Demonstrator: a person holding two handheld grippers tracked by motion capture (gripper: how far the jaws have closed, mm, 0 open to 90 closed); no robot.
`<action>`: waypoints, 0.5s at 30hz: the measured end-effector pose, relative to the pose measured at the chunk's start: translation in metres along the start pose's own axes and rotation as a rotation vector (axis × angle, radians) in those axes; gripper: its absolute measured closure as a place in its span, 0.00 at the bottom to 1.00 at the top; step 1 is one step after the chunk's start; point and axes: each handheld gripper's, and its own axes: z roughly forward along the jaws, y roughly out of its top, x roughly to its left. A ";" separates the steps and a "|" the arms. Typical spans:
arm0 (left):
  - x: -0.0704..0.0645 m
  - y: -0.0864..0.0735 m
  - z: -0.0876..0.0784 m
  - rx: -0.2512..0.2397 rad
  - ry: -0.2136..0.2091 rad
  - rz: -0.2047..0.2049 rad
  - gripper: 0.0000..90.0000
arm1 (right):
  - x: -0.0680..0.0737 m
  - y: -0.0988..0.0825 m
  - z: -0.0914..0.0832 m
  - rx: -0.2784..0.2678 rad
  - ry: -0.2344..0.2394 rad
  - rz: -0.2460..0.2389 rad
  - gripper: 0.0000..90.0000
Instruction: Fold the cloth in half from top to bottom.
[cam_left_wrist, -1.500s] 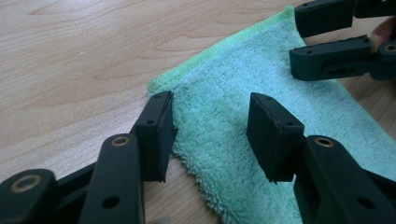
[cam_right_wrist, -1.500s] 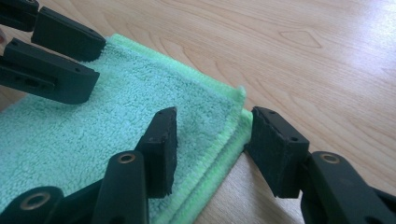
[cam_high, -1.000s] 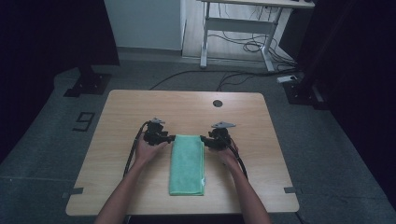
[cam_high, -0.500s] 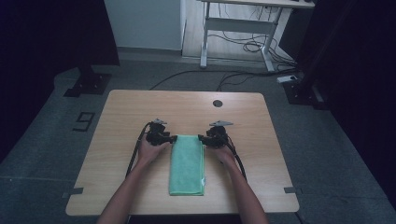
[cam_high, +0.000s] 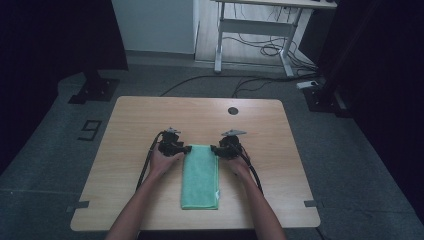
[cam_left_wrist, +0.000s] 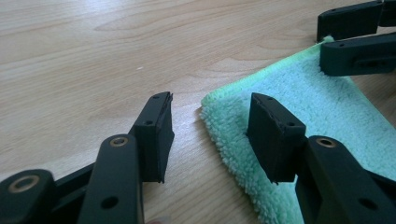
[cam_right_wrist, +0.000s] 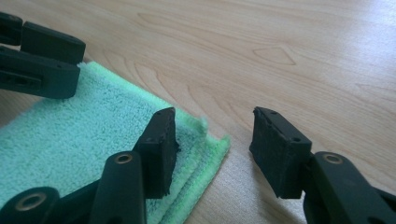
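- The towel (cam_high: 200, 176) is lying flat on the table (cam_high: 130, 120), folded into a long narrow strip that is running from the person's edge of the table toward its middle. That is leaving both far corners of the towel free to be taken.
- The left gripper (cam_high: 186, 149) is sitting at the towel's far left corner. In the left gripper view its jaws are standing about half open, straddling that corner: one pad is resting on the pile just inside the towel's edge, the other is standing on bare wood just beside the towel. Nothing is being pinched yet.
- The right gripper (cam_high: 214, 148) is mirroring this at the towel's far right corner. In the right gripper view one pad is lying on the towel, where the folded layers are showing at the edge, and the other is hanging over the wood just off the towel. These jaws too are about half open and are gripping nothing.
- Each gripper is pointing inward across the towel's far edge, so the tips are facing each other with the towel's width between them.
- Judging from this pose, one jaw is being kept on the towel and one off it so that closing will catch the corner. Taking both corners at once should be letting the person lift the far edge evenly, whether to fold or unfold.
- The risk, as I judge it, is catching only the top layer at the right corner, where the layers are splaying slightly.
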 end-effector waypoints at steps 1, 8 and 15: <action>-0.001 0.000 0.000 0.002 0.001 0.002 0.56 | 0.001 -0.001 0.001 -0.001 -0.007 -0.009 0.57; -0.009 0.002 0.004 0.011 0.038 0.049 0.68 | 0.005 -0.001 0.003 0.002 -0.019 -0.046 0.75; -0.010 0.000 0.004 0.018 0.012 0.055 0.90 | 0.005 -0.002 0.002 -0.001 0.032 -0.019 0.92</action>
